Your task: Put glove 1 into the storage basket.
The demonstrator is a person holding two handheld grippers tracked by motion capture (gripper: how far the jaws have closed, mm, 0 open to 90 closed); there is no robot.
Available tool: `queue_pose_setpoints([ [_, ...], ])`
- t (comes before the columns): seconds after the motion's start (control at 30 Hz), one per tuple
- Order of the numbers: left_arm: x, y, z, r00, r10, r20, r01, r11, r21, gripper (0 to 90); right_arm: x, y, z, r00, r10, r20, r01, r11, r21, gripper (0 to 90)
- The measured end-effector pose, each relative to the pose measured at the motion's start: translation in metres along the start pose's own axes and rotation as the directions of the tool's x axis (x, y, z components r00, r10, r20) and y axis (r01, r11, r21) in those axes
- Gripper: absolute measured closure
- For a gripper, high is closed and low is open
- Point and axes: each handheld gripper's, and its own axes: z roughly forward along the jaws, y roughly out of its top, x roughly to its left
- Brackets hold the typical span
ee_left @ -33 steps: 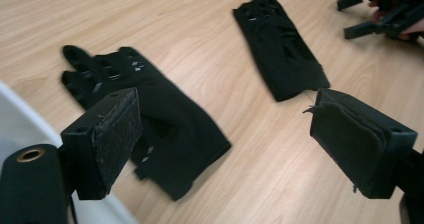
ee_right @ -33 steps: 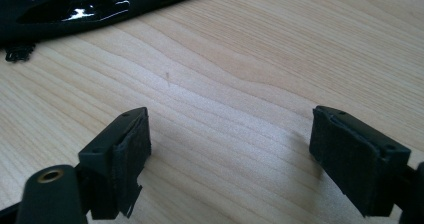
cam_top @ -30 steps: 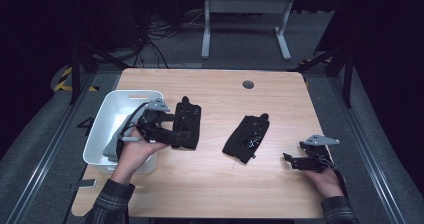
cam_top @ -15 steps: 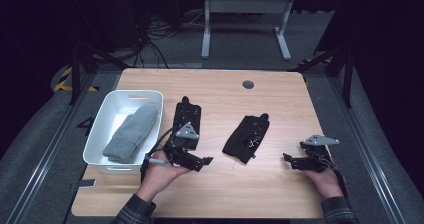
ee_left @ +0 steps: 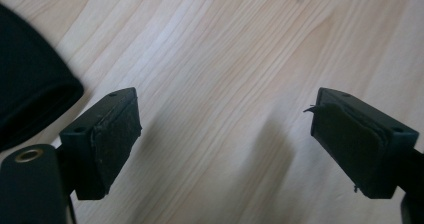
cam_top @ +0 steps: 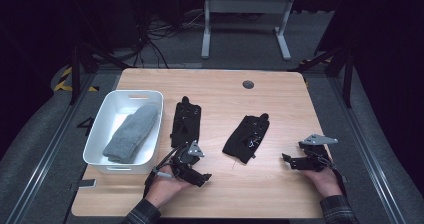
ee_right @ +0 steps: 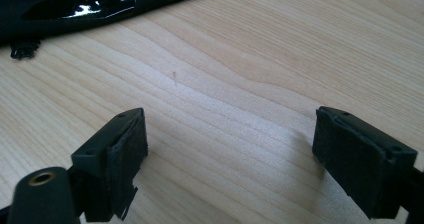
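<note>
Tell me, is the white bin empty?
No, a grey sock lies inside the white bin.

A white plastic bin (cam_top: pixel 98 145) sits at the wooden table's (cam_top: pixel 280 99) left edge with a grey knitted sock (cam_top: pixel 131 133) in it; two black gloves lie mid-table, one (cam_top: pixel 185 121) just beside the bin, the other (cam_top: pixel 247 137) nearer the right edge.

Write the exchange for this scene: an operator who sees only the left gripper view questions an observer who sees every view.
Operator: What is the dark edge at my left?
Observer: A black glove-like piece, lying close beside the left tongs.
Operator: Is anything beyond it?
Observer: A white bin holding a grey sock.
Operator: And the other hand?
Observer: The right tongs stand open over bare table.
</note>
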Motion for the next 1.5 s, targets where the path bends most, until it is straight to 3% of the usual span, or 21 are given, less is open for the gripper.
queue_pose_setpoints([
  [0.17, 0.001, -0.008, 0.002, 0.9998, 0.014, -0.014, -0.014, 0.9999, -0.003, 9.1, 0.006, 0.007, -0.001, 0.9996, -0.024, -0.017, 0.025, 0.999, 0.032, 21.2],
  [0.33, 0.002, -0.015, 0.004, 0.9991, 0.037, -0.023, -0.038, 0.9983, -0.045, 4.3, 0.013, 0.014, -0.004, 0.9977, -0.046, -0.05, 0.047, 0.999, 0.008, 29.8],
  [0.37, 0.002, -0.016, 0.005, 0.9991, 0.037, -0.02, -0.038, 0.9976, -0.059, 4.3, 0.015, 0.016, -0.004, 0.9968, -0.052, -0.06, 0.052, 0.999, 0.002, 33.5],
  [0.4, 0.004, -0.018, 0.006, 0.9989, 0.042, -0.023, -0.043, 0.9961, -0.077, 0.7, 0.019, 0.02, -0.005, 0.994, -0.061, -0.091, 0.06, 0.998, -0.011, 45.1],
  [0.43, 0.005, -0.021, 0.007, 0.9988, 0.044, -0.019, -0.046, 0.9933, -0.106, 0.5, 0.021, 0.022, -0.005, 0.9917, -0.067, -0.11, 0.065, 0.998, -0.016, 51.2],
  [0.47, 0.006, -0.021, 0.007, 0.9991, 0.038, -0.019, -0.04, 0.9933, -0.108, 0.5, 0.021, 0.022, -0.005, 0.9917, -0.067, -0.11, 0.065, 0.998, -0.016, 51.2],
  [0.5, 0.006, -0.021, 0.007, 0.999, 0.038, -0.023, -0.04, 0.9933, -0.108, 0.5, 0.026, 0.027, -0.005, 0.9866, -0.08, -0.142, 0.076, 0.997, -0.032, 66.6],
  [0.67, 0.006, -0.021, 0.007, 0.999, 0.038, -0.023, -0.041, 0.9933, -0.108, 0.5, 0.035, 0.037, -0.001, 0.9766, -0.097, -0.192, 0.09, 0.995, -0.046, 87.9],
  [0.93, 0.006, -0.021, 0.007, 0.9991, 0.037, -0.023, -0.039, 0.9936, -0.106, 0.3, 0.051, 0.054, 0.008, 0.9594, -0.135, -0.247, 0.124, 0.99, -0.06, 89.8],
  [0.97, 0.006, -0.021, 0.007, 0.999, 0.038, -0.022, -0.04, 0.9935, -0.106, 0.2, 0.057, 0.059, 0.011, 0.9529, -0.149, -0.264, 0.136, 0.988, -0.067, 89.7],
  [1.2, 0.006, -0.021, 0.008, 0.999, 0.039, -0.022, -0.041, 0.9935, -0.107, 0.2, 0.079, 0.071, 0.027, 0.9335, -0.194, -0.301, 0.186, 0.981, -0.055, 89.8],
  [1.4, 0.007, -0.021, 0.008, 0.999, 0.041, -0.021, -0.043, 0.9934, -0.107, 0.2, 0.084, 0.075, 0.039, 0.9321, -0.202, -0.301, 0.197, 0.979, -0.046, 89.9],
  [1.5, 0.007, -0.021, 0.008, 0.999, 0.04, -0.021, -0.042, 0.9934, -0.107, 0.2, 0.086, 0.073, 0.05, 0.9334, -0.215, -0.288, 0.226, 0.974, 0.005, 89.9],
])
